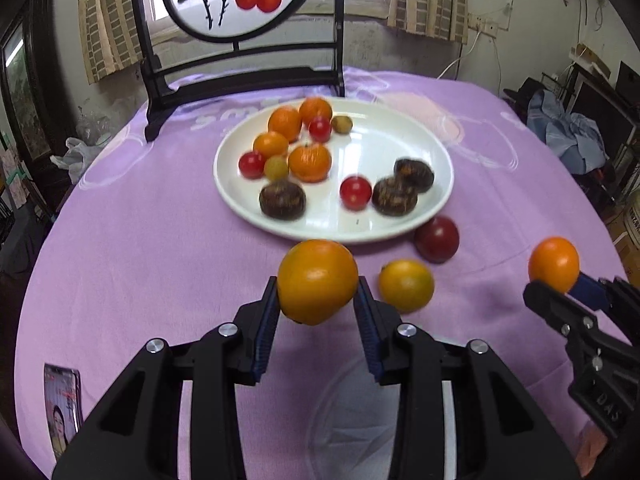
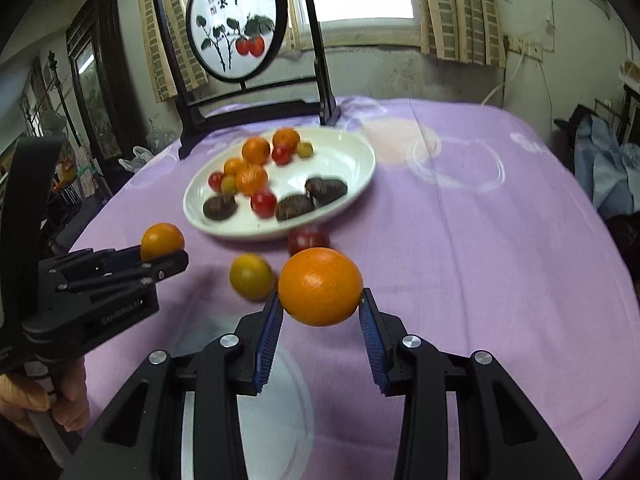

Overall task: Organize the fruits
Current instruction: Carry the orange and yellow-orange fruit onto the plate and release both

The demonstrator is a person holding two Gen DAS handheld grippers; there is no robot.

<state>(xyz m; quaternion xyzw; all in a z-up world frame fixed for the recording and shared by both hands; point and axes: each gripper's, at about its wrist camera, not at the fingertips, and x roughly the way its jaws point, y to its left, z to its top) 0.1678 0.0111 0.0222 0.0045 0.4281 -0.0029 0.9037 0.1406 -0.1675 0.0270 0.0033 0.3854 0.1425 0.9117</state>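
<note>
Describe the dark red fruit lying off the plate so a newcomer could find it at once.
Start at the white plate on the purple tablecloth. Just off its near rim lies the dark red fruit, on the cloth beside a yellow-orange fruit. It is the only deep maroon fruit lying off the plate.

Both grippers are matte black plastic: the left gripper (image 1: 316, 292) and right gripper (image 2: 320, 300) each have two broad, angular fingers with triangular cut-outs and round silver screws at the joints. Ribbed blue pads (image 1: 267, 328) line the inner faces of the fingers. The left one's side carries faint raised lettering I can't make out, and a bare-skinned left hand (image 2: 36, 400) wraps its grey handle.
</note>
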